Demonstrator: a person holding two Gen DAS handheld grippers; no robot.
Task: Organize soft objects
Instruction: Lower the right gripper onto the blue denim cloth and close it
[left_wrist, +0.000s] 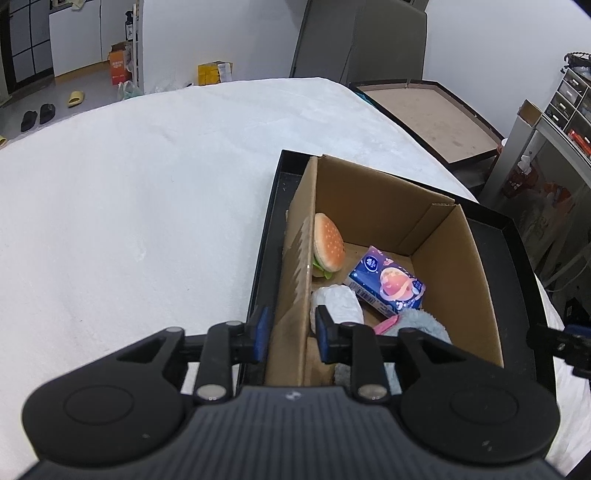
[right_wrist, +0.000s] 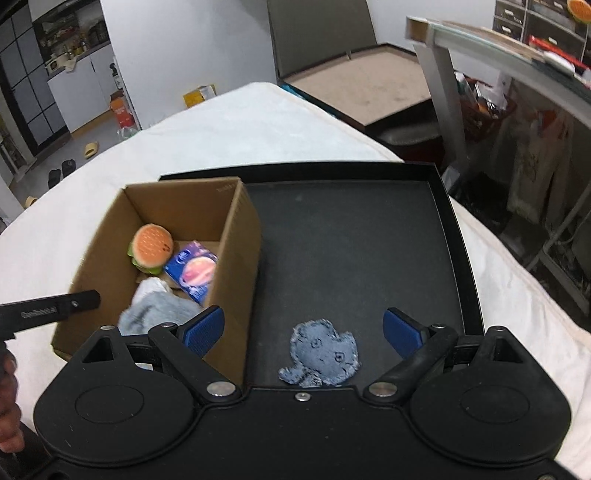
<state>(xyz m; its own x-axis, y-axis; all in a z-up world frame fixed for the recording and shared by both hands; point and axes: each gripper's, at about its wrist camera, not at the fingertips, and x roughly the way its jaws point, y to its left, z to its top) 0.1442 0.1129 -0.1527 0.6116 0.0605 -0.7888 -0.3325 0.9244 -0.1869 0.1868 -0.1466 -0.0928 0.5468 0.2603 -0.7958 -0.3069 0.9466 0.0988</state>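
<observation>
A cardboard box (left_wrist: 454, 254) (right_wrist: 236, 236) stands in a black tray (right_wrist: 351, 240) on the white bed. In it lie a plush burger (left_wrist: 328, 242) (right_wrist: 151, 249), a blue tissue pack (left_wrist: 388, 280) (right_wrist: 194, 271), a white soft bundle (left_wrist: 338, 301) and a grey fluffy cloth (left_wrist: 421, 321) (right_wrist: 159, 312). My left gripper (left_wrist: 290, 334) straddles the box's left wall (left_wrist: 295, 291), pads close around it. My right gripper (right_wrist: 303, 328) is open wide above a blue denim soft toy (right_wrist: 325, 350) lying on the tray floor.
The white bed cover (left_wrist: 147, 184) spreads left of the tray. A chair (left_wrist: 362, 37) and a brown board (left_wrist: 432, 110) stand behind. Shelving with clutter (right_wrist: 517, 110) is at the right. Shoes and boxes sit on the far floor (left_wrist: 74, 99).
</observation>
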